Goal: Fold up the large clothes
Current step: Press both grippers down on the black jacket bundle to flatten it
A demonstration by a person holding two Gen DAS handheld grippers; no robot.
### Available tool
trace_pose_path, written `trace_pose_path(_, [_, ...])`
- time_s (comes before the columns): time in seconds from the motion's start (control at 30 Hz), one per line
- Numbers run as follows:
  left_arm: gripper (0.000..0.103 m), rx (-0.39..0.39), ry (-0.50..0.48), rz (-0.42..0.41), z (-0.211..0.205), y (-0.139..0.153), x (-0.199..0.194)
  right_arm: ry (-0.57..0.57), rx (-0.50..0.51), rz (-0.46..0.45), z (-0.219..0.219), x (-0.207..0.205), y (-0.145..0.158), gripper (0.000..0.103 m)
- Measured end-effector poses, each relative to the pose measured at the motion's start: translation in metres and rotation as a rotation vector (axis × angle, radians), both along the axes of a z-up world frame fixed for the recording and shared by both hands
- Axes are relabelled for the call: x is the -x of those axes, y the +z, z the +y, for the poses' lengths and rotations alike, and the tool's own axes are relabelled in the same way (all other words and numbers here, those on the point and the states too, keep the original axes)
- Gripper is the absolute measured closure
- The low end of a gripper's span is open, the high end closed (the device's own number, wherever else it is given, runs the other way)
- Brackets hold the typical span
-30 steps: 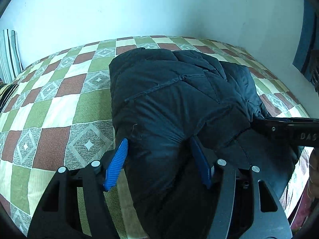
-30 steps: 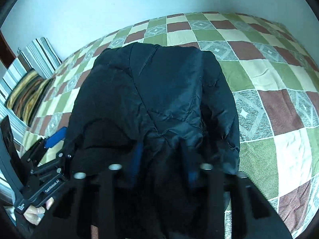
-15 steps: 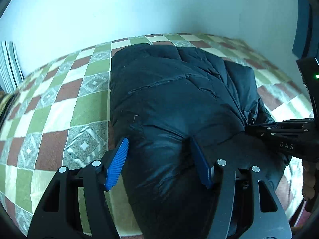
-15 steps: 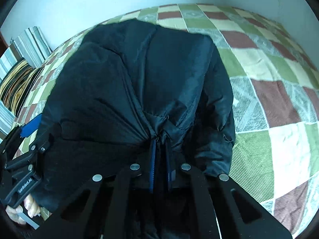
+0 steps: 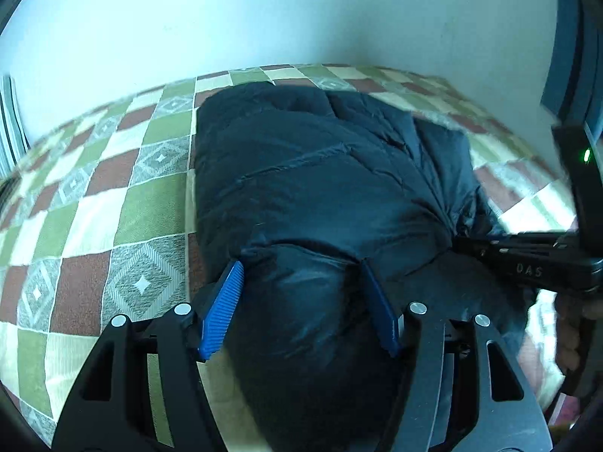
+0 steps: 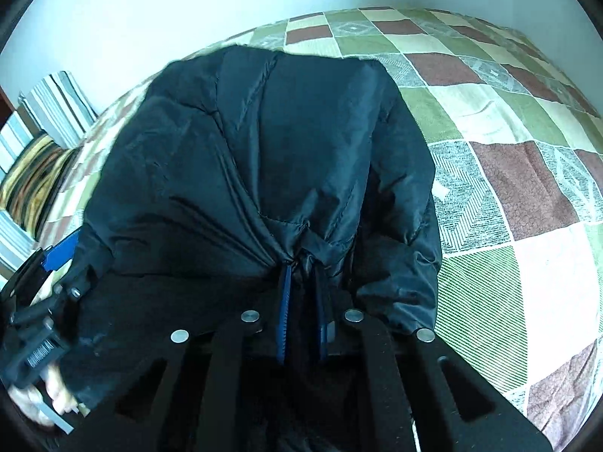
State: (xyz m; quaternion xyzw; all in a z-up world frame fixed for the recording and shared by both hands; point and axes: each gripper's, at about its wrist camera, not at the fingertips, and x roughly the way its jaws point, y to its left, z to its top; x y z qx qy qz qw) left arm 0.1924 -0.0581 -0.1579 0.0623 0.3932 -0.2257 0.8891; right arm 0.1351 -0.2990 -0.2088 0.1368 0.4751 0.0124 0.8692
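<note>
A dark navy puffer jacket [image 5: 320, 188] lies on a checkered bedspread [image 5: 113, 218], its near hem toward me. My left gripper [image 5: 301, 263] straddles a thick fold of the hem, and both blue pads [image 5: 222, 312] press into the padding. In the right wrist view the jacket [image 6: 264, 143] is gathered into a pinch at my right gripper [image 6: 301, 267]. Its jaws are opening slightly, with bunched fabric still squeezed between the narrow pads. From the left wrist view the right gripper [image 5: 463, 243] bites the jacket's right side. My left gripper's blue finger [image 6: 62, 250] shows at the jacket's left edge.
The green, brown and cream bedspread [image 6: 508, 188] spreads to the right of the jacket. Striped pillows [image 6: 49, 113] lie at the far left against a pale wall [image 5: 264, 19]. A person's hand [image 6: 49, 395] holds the left tool; another hand [image 5: 573, 331] holds the right one.
My right gripper's jaws came together on the jacket's near hem and sank closer to it, bunching the fabric. My left gripper kept its hold and place.
</note>
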Motion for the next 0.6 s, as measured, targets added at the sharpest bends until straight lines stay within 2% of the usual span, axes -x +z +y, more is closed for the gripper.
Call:
trace_pose_path(0.1, [0.040, 0.064, 0.047, 0.001, 0.020, 0.012, -0.009, 0.003, 0.007, -0.006, -0.001, 0.004, 0.015, 0.077])
trace_pose_path(0.17, [0.040, 0.062, 0.069, 0.002, 0.027, 0.014, -0.019, -0.004, 0.009, -0.030, -0.007, 0.004, 0.030, 0.067])
trace_pose_path(0.23, [0.040, 0.047, 0.080, -0.001, 0.030, 0.013, -0.031, -0.020, 0.009, -0.070, -0.013, 0.001, 0.044, 0.052])
trace_pose_path(0.3, [0.040, 0.061, 0.072, 0.016, 0.031, 0.012, -0.041, -0.039, 0.013, -0.097, -0.022, -0.013, 0.055, 0.050])
trace_pose_path(0.47, [0.040, 0.083, 0.075, 0.050, 0.027, 0.013, -0.056, -0.024, -0.042, -0.048, -0.034, -0.058, 0.049, 0.051])
trace_pose_path(0.5, [0.040, 0.077, 0.072, 0.044, 0.024, 0.014, -0.055, -0.015, -0.044, -0.040, -0.033, -0.062, 0.047, 0.070])
trace_pose_path(0.53, [0.040, 0.064, 0.068, 0.041, 0.020, 0.014, -0.054, -0.009, -0.027, -0.023, -0.031, -0.066, 0.045, 0.079])
trace_pose_path(0.6, [0.040, 0.026, 0.068, 0.036, 0.012, 0.012, -0.056, -0.011, 0.022, -0.007, -0.028, -0.067, 0.043, 0.084])
